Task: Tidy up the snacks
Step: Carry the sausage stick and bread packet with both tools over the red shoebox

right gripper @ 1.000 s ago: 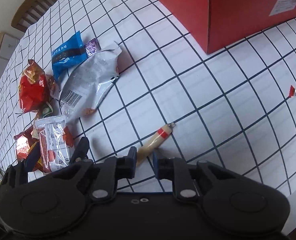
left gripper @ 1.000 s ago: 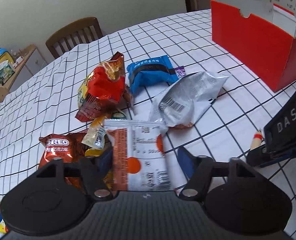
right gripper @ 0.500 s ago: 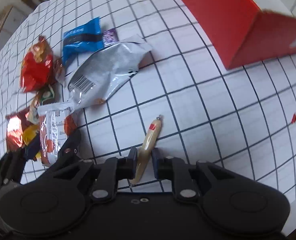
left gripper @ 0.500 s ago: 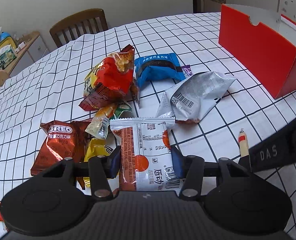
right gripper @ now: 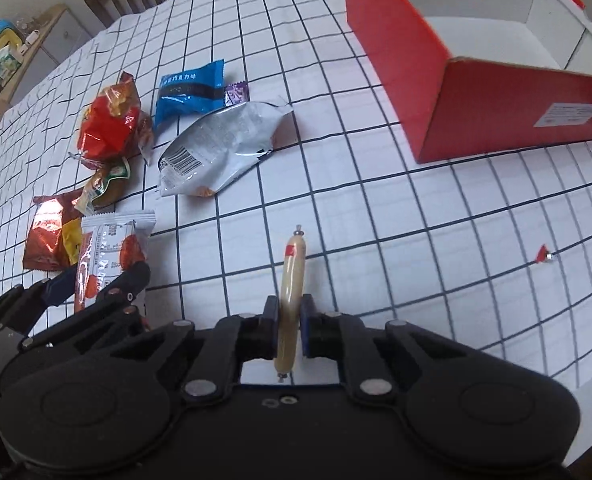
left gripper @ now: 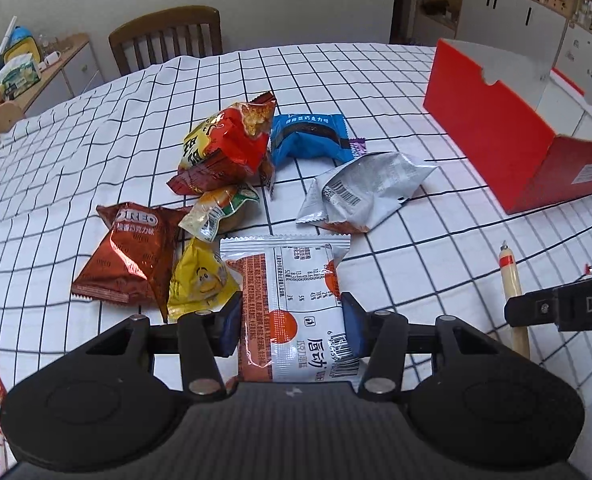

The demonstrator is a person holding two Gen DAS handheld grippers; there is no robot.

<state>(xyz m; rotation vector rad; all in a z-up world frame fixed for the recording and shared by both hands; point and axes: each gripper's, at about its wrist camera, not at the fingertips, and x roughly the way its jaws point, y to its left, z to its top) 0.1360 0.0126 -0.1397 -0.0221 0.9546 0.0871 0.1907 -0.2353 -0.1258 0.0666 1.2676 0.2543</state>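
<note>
Crinkled foil packet (left gripper: pixel 292 312), smooth sausage stick (right gripper: pixel 291 300).

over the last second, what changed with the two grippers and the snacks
The left gripper closed its fingers onto the white and orange packet, which a second ago lay between open fingers. The right gripper, already shut on the sausage stick, swung it from slanting right to pointing straight ahead toward the red box. The other snacks kept their places.
</note>
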